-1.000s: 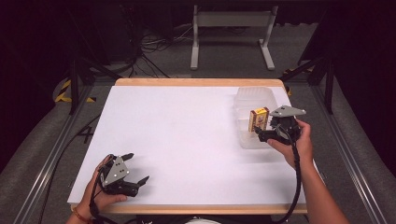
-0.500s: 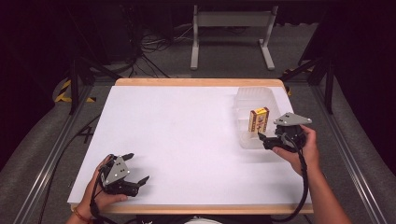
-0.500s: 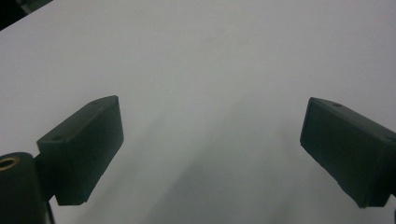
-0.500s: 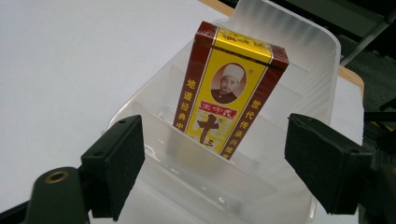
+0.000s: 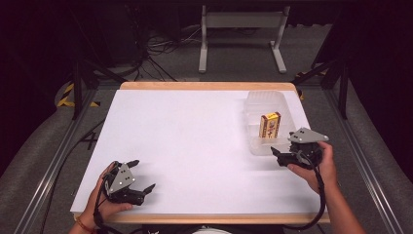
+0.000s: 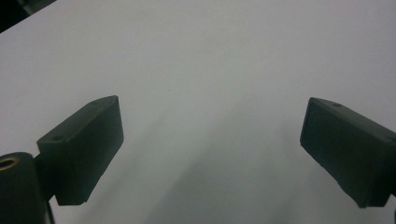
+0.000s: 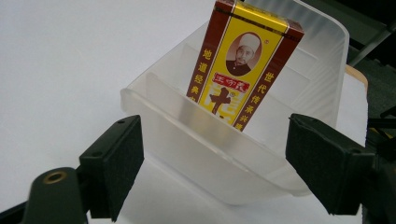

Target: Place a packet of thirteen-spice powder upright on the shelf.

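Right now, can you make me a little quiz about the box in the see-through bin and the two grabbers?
1. True or false: the yellow and red box lies flat on the white table.
2. Which gripper is nearer the clear bin? A) left gripper B) right gripper
3. What is between the right gripper's jaws in the right gripper view?

Key
1. False. It stands tilted inside the bin.
2. B. The right one sits just beside the bin.
3. Nothing is gripped; the jaws stand open, with the bin ahead of them.
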